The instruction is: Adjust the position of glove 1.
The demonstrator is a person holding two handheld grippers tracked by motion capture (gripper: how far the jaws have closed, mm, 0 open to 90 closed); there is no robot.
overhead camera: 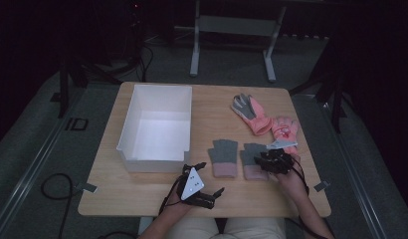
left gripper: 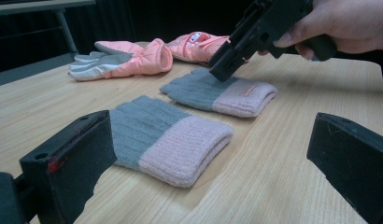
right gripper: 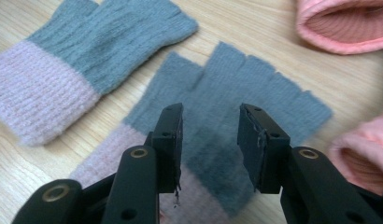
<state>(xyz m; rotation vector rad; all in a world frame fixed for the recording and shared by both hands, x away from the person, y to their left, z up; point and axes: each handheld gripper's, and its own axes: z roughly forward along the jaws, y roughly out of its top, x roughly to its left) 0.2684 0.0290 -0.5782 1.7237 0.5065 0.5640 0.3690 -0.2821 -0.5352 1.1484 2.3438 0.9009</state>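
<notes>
Knitted and limp, the right mitten point(right gripper: 227, 140) is judged light; its thick pink cuff point(right gripper: 110, 158) should be pinched. Both hand-held grippers, right point(right gripper: 210, 135) and left point(overhead camera: 204, 181), are held open.

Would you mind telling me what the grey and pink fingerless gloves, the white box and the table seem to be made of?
Both fingerless gloves look like soft knitted yarn, probably wool or acrylic: ribbed stitch rows and fuzzy edges show. The white box looks like matte plastic or coated card; smooth, plain walls leave it open. The table shows pale wood grain, whether solid wood or laminate.
</notes>
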